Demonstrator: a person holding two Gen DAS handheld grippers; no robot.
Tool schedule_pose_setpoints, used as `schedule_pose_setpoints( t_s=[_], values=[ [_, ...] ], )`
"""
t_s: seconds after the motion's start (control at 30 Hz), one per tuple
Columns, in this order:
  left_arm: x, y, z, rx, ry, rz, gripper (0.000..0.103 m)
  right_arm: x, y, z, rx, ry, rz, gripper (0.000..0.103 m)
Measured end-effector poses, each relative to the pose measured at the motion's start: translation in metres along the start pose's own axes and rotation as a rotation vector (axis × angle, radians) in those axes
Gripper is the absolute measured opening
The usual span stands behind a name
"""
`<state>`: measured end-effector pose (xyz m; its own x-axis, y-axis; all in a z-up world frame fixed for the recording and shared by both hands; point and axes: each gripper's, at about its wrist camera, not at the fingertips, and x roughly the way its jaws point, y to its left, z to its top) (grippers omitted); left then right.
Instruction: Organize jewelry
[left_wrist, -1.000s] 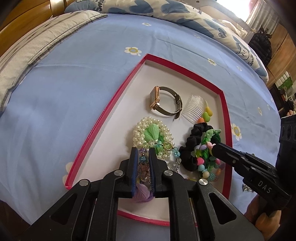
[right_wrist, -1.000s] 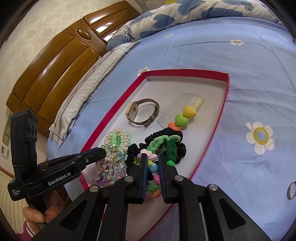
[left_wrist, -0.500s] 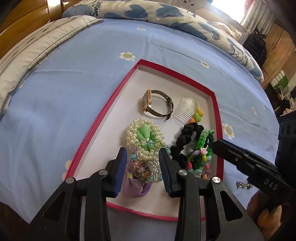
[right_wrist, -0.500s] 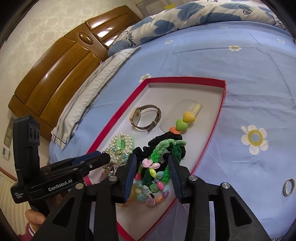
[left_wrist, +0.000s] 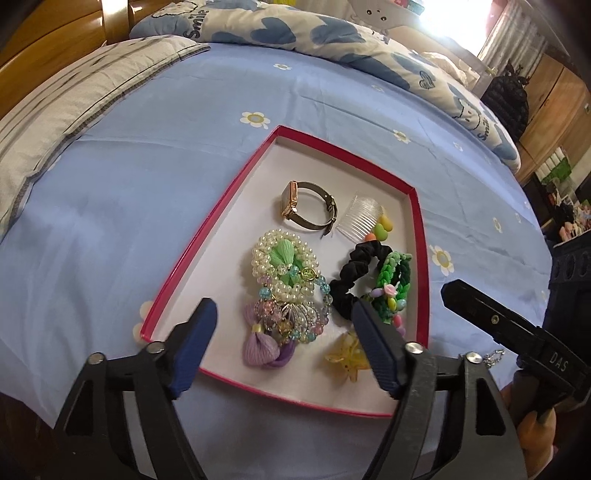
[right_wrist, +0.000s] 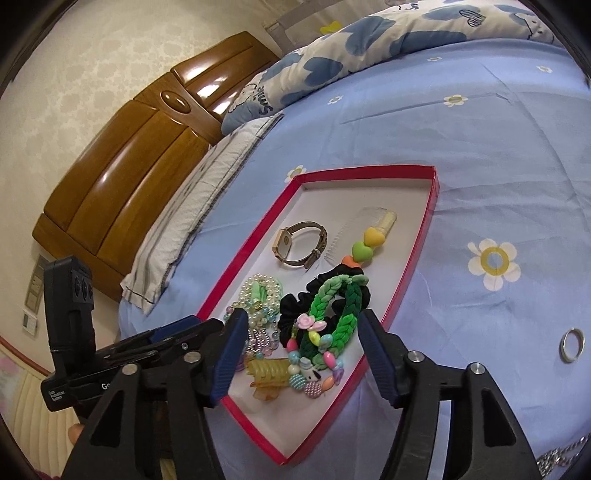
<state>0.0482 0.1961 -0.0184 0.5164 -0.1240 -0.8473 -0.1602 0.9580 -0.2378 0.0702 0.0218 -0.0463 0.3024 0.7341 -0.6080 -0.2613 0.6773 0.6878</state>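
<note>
A red-rimmed tray (left_wrist: 207, 236) (right_wrist: 413, 266) lies on the blue bedsheet. In it lie a watch (left_wrist: 306, 206) (right_wrist: 299, 243), a clear comb (left_wrist: 360, 218), a pearl bracelet with green tassel (left_wrist: 284, 258) (right_wrist: 258, 295), a purple-tasselled bead bracelet (left_wrist: 280, 332), a black scrunchie (left_wrist: 354, 277), a green braided band (left_wrist: 395, 277) (right_wrist: 332, 314), a colourful bead bracelet (right_wrist: 317, 365) and a yellow hair clip (left_wrist: 347, 356) (right_wrist: 266, 376). My left gripper (left_wrist: 284, 328) is open above the tray's near end. My right gripper (right_wrist: 301, 339) is open above the green band.
A silver ring (right_wrist: 571, 345) lies on the sheet right of the tray. A silver chain (right_wrist: 557, 454) (left_wrist: 491, 356) lies near the bed's front edge. Pillows (left_wrist: 74, 96) and a quilt (left_wrist: 332, 40) lie beyond; a wooden headboard (right_wrist: 140, 155) stands at the left.
Both grippers opened and pulled back up from the tray. The left let go of the purple bead bracelet, the right let go of the colourful bead bracelet; both lie in the tray.
</note>
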Motion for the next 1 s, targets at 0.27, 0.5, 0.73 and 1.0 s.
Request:
schedule_pose_setpoints(
  t_s=[0.27,0.5,0.73,1.0],
  values=[
    [-0.015,0.005,-0.018,-0.056,-0.009,-0.001,0.081,-0.018,-0.002,-0.014,0.075,-0.030,0.060,0.083],
    [-0.030,0.000,-0.045,-0.076,-0.040,0.008,0.081,-0.043,-0.001,-0.043,0.091,-0.082,0.068,0.086],
    [-0.035,0.001,-0.069,-0.086,-0.036,0.014,0.081,-0.066,0.003,-0.065,0.048,-0.151,0.014,0.087],
    [-0.079,-0.015,-0.070,0.035,-0.170,0.133,0.098,-0.100,0.027,-0.064,-0.076,-0.212,-0.120,0.093]
  ],
)
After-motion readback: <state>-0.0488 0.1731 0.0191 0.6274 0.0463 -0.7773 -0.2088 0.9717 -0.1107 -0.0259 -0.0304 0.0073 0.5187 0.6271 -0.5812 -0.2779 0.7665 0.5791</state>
